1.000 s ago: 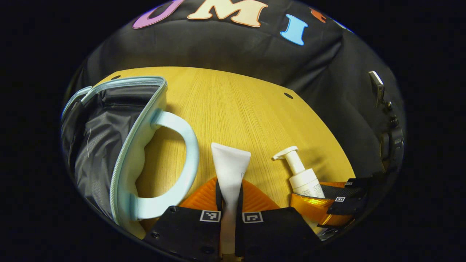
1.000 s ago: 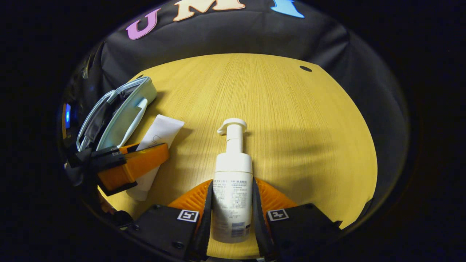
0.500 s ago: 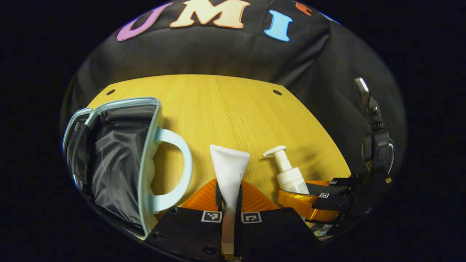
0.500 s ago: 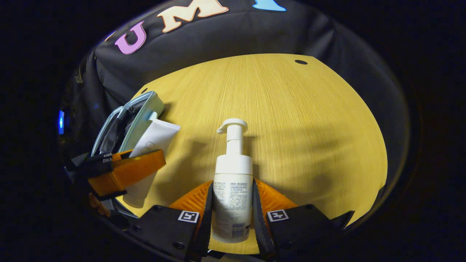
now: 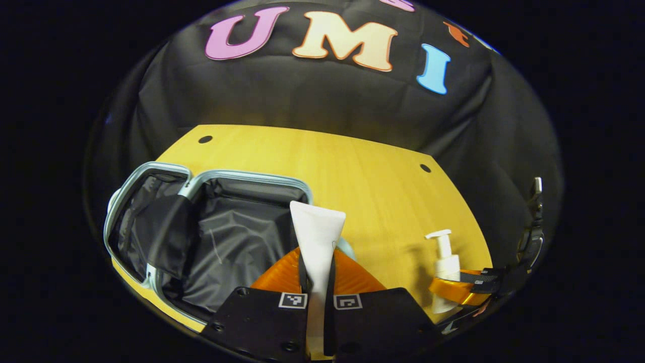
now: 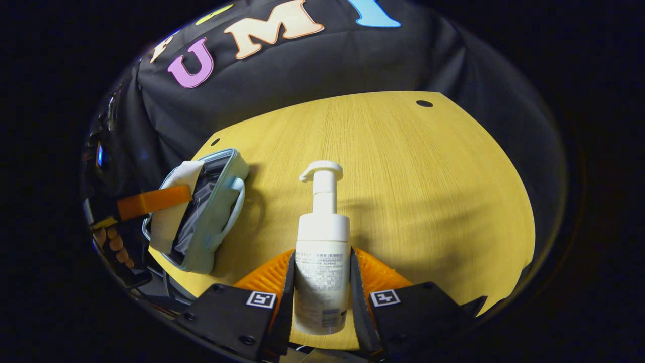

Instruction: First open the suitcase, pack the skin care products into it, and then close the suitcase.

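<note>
The left gripper (image 5: 316, 282) has its jaws clamped on a white tube (image 5: 317, 237) above the open suitcase (image 5: 221, 237). The right gripper (image 6: 322, 282) has its jaws clamped on a pump bottle (image 6: 322, 252) above the worktop (image 6: 428, 176).

Support: wooden table (image 5: 363, 181) | Resting on it: open suitcase (image 5: 151, 242), lined in dark fabric, near its left edge.

We see the pale blue suitcase (image 5: 211, 176) lying open on the wooden table, its dark grey lining exposed. Our white squeeze tube (image 5: 316, 237) hangs above its right edge, flat crimped end forward. Our white pump bottle (image 6: 322, 252), labelled, nozzle turned left, is above bare tabletop, well apart from the suitcase.
</note>
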Tool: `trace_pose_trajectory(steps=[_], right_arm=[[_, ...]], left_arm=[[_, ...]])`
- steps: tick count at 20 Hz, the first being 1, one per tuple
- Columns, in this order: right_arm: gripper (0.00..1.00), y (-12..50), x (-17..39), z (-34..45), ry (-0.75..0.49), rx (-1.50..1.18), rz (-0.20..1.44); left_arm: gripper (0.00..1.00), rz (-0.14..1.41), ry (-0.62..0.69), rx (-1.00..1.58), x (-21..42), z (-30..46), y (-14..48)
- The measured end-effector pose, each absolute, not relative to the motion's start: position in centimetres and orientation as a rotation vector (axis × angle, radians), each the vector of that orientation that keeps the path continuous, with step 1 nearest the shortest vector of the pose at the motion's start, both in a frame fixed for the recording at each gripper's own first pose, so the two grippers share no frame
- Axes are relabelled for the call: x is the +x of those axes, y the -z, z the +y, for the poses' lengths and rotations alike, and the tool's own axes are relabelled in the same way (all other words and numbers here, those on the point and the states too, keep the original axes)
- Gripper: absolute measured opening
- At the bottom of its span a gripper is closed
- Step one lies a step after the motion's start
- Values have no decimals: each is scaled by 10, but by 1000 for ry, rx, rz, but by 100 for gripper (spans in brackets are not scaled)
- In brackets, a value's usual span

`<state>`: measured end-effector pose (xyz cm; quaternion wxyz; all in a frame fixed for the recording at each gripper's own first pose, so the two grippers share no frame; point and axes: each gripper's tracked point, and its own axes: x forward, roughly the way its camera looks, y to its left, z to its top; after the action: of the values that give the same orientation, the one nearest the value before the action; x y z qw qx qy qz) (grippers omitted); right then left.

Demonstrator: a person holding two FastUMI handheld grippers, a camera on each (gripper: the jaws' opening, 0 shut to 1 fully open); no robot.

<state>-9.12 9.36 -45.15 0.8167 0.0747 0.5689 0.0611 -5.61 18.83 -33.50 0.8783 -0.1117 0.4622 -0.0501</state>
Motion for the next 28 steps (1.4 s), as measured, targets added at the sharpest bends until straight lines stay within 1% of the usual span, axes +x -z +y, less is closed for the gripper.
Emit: trace_pose_trajectory(steps=[3, 4, 9, 10, 16, 17, 19, 21, 22, 23, 24, 25, 28], right_arm=[[53, 447, -86, 103, -130, 171, 1214], [52, 447, -85, 106, -123, 180, 1211], [52, 437, -79, 109, -102, 178, 1204], [53, 433, -78, 114, -100, 181, 1201], [52, 416, -68, 153, -102, 196, 1181], [53, 412, -65, 160, -104, 204, 1173], [51, 409, -63, 174, -112, 208, 1168], [52, 405, -58, 191, -124, 217, 1162], [51, 404, -56, 200, -131, 224, 1155], [53, 402, -52, 209, -139, 228, 1151], [53, 399, -52, 215, -150, 231, 1147], [51, 397, -49, 224, -162, 234, 1140], [51, 395, -49, 253, -200, 230, 1139]], left_arm=[[5, 1002, 42, -211, -54, 227, 354], [5, 1013, 25, -207, -54, 239, 362], [5, 1091, -31, -192, -61, 285, 409], [5, 1105, -35, -194, -63, 290, 416], [5, 1168, -29, -231, -77, 305, 450], [5, 1177, -22, -239, -81, 305, 453], [6, 1145, -1, -237, -78, 305, 453], [8, 1134, 8, -232, -78, 305, 453], [13, 1128, 14, -232, -77, 304, 453], [17, 1124, 23, -228, -78, 303, 452], [26, 1116, 47, -249, -76, 298, 450], [44, 1106, 70, -271, -77, 290, 445], [96, 1044, 105, -260, -72, 286, 425]])
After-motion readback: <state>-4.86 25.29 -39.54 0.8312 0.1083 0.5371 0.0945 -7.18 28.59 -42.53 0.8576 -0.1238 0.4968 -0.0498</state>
